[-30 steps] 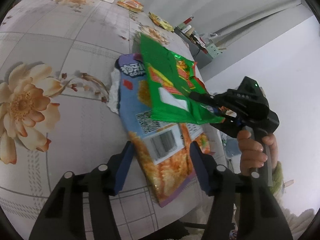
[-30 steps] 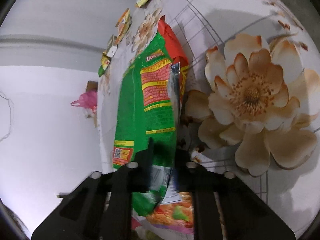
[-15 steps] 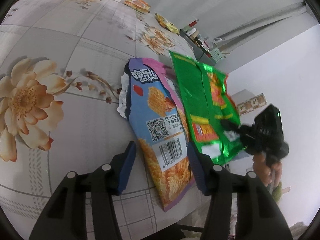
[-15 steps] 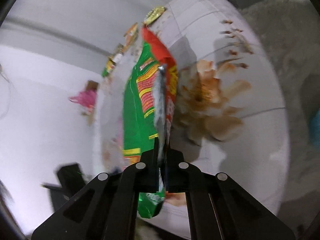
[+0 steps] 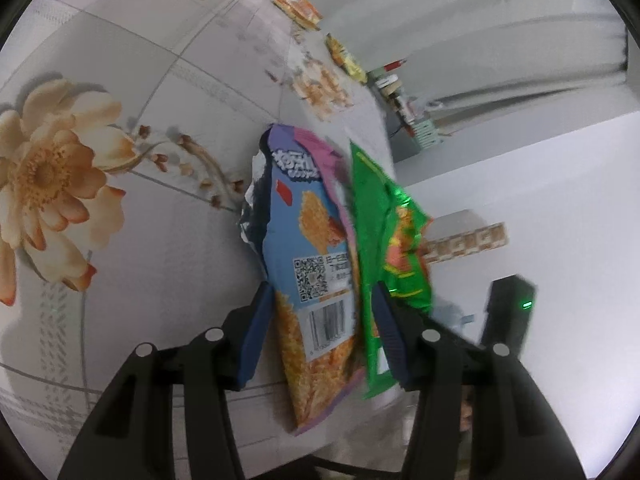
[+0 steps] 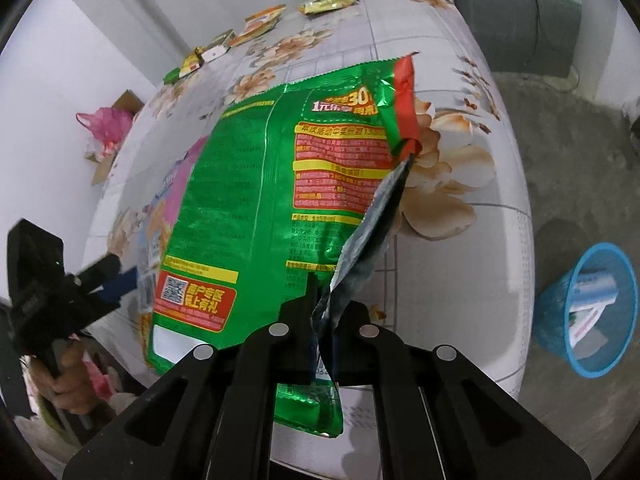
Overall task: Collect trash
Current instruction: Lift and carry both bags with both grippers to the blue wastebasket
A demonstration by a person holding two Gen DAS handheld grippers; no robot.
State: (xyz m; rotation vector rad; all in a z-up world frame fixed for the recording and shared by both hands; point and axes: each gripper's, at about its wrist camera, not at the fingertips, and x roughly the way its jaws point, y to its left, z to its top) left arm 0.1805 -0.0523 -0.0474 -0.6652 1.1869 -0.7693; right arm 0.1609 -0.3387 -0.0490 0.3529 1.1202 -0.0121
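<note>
**A:** ok where are we at? The right hand-held gripper point(image 6: 322, 344) is clamped on the torn edge of the green snack bag point(image 6: 256, 216), which is lifted clear of the surface point(image 6: 460, 280) and hanging over its near edge.

**B:** yep, and the left hand-held gripper point(image 5: 320, 332) has its jaws spread wide, one either side of the blue chip bag point(image 5: 312, 280). Not pinching it as far as I can see. That bag lies at the near edge of the surface, one end sticking out past it. The green bag is just beside it in that view.

**A:** so progress-wise, early-ish I'd guess? One wrapper in hand, one lined up, nothing from this pair binned yet.

**B:** the blue mesh bin point(image 6: 588, 312) on the floor off the right edge already has some paper-looking stuff in it, so something's done. Still a row of small wrappers point(image 6: 256, 24) along the far edge, five or six maybe, too small to count properly.

**A:** room-wise: floral tiled-pattern cloth on the surface, grey floor, white walls, a cardboard box with a pink plastic bag point(image 6: 106, 128) off the left side, cluttered grey cabinet point(image 6: 520, 20) past the far end.
</note>
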